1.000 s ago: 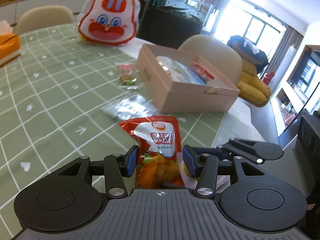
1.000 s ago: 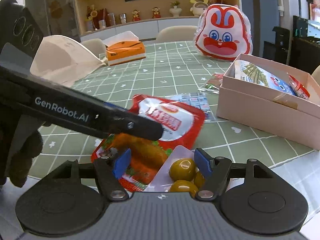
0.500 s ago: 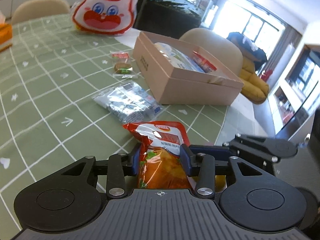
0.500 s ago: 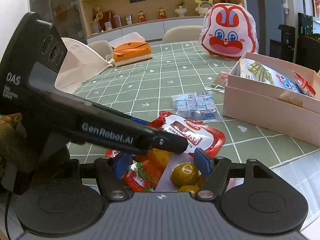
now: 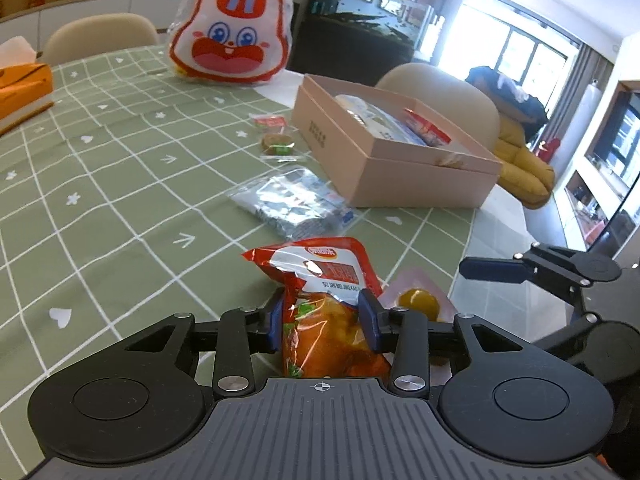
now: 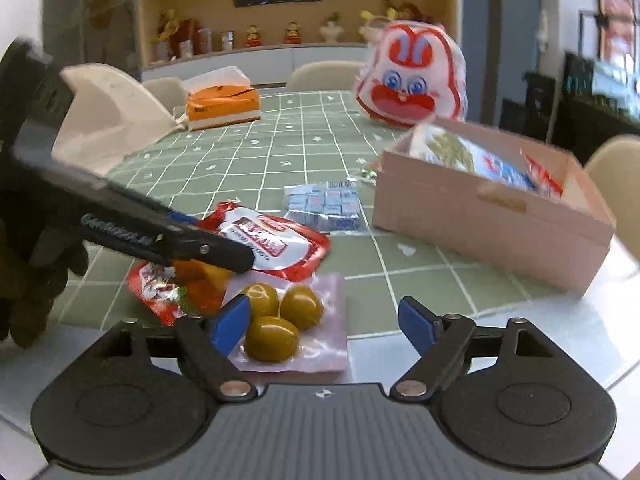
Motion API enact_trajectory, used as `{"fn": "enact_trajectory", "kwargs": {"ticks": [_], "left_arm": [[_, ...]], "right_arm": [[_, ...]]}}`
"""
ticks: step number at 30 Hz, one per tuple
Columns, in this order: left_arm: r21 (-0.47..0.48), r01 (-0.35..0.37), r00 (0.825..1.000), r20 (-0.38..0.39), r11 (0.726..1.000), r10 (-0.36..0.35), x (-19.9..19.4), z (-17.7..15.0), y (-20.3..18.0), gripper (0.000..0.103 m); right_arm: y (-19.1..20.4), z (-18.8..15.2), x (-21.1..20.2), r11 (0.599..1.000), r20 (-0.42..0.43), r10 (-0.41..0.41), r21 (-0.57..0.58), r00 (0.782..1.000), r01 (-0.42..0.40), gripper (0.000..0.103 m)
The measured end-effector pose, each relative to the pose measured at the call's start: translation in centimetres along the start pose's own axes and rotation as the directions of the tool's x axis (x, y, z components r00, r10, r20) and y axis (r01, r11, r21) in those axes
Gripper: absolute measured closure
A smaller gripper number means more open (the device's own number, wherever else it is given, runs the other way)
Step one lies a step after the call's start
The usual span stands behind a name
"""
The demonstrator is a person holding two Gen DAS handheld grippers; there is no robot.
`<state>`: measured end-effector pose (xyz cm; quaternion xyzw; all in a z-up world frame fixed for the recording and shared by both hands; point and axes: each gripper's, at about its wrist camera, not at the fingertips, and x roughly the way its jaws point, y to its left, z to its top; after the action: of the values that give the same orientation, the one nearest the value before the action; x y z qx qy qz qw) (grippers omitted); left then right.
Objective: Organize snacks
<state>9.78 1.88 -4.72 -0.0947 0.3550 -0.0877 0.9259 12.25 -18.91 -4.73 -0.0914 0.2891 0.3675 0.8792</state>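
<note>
You are working over a green tablecloth with a white grid and small white hearts and arrows (image 5: 120, 184), which is covering the table in a living room with a wooden shelf of figurines behind and bright windows to the side. A big red-and-white rabbit-face bag (image 5: 231, 36) is standing at the far edge, and an orange tissue box (image 6: 222, 104) is sitting across the cloth from it. An open pink cardboard box (image 5: 400, 160) is lying near the table edge, already holding several packets. Just beside it a clear packet of small blue-wrapped sweets (image 5: 294, 204) is lying flat.

Your left gripper (image 5: 322, 322) is clamping the red foil snack pouch with an orange food picture (image 5: 320, 280). The pouch's long axis is running straight ahead along the fingers, its red sealed top pointing toward the sweets packet and the box, its orange end tucked between the blue pads (image 5: 367, 316). In the right wrist view the pouch is lying low over the cloth.

Your right gripper (image 6: 326, 320) is standing spread wide, gripping nothing. The clear vacuum packet of three green olives (image 6: 280, 320) is lying between its fingers, close against the left-hand blue pad (image 6: 230, 320), touching the pouch's edge at the table rim.
</note>
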Motion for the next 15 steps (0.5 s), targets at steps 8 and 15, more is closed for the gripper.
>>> {"fn": "enact_trajectory", "kwargs": {"ticks": [8, 15], "left_arm": [[0.034, -0.052, 0.999, -0.002, 0.998, 0.052, -0.2, -0.5, -1.1, 0.054], [0.145, -0.056, 0.998, 0.032, 0.988, 0.052, -0.4, -1.9, -2.0, 0.046]], "right_arm": [[1.7, 0.1, 1.3, 1.0, -0.047, 0.021, -0.01, 0.999, -0.021, 0.018], [1.6, 0.1, 0.9, 0.998, -0.073, -0.014, -0.054, 0.997, 0.01, 0.023]]}}
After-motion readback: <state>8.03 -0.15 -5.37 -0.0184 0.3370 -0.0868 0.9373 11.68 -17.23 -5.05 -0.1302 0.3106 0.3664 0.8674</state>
